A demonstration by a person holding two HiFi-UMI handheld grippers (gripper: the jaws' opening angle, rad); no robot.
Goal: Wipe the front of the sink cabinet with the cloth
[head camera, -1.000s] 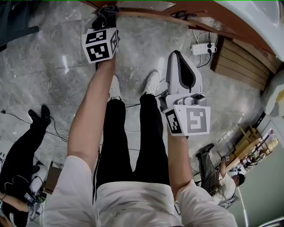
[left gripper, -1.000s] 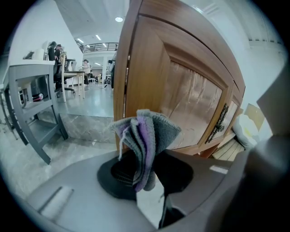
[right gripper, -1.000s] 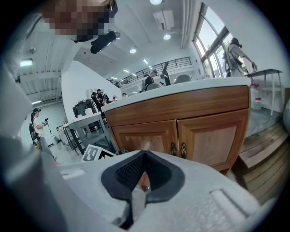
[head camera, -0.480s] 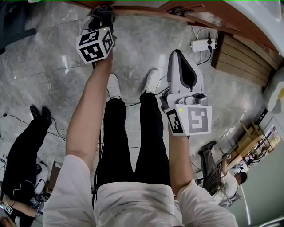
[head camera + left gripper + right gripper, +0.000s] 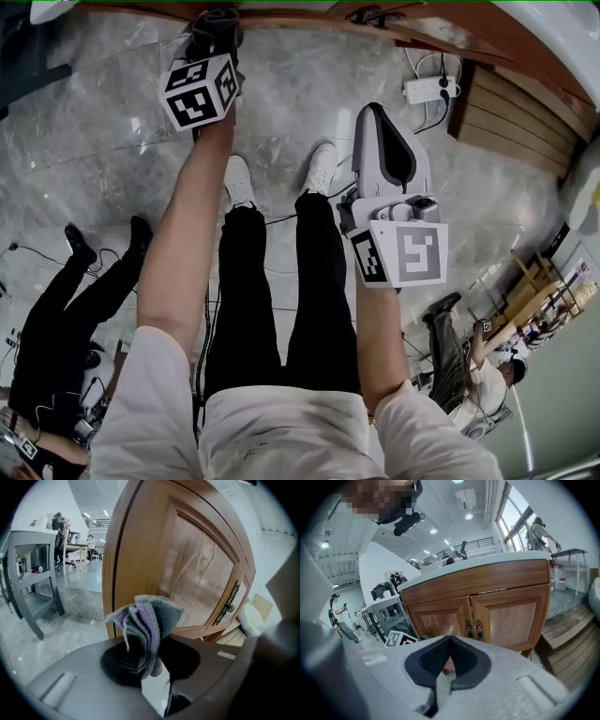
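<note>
My left gripper reaches out to the wooden sink cabinet at the top of the head view. It is shut on a bunched grey and purple cloth. In the left gripper view, the cloth stands just in front of the lower left of a cabinet door; I cannot tell if it touches. My right gripper hangs back over the floor, shut with nothing in it. The right gripper view shows the cabinet front with two doors and paired handles.
A white power strip with cables lies on the marble floor by wooden slats to the right. My white shoes stand below the cabinet. A grey metal table stands left of the cabinet. People sit at left and lower right.
My left gripper, still holding the cloth, has shifted slightly left and closer to the cabinet base. The right gripper has hardly moved. The person at left has moved their legs.
</note>
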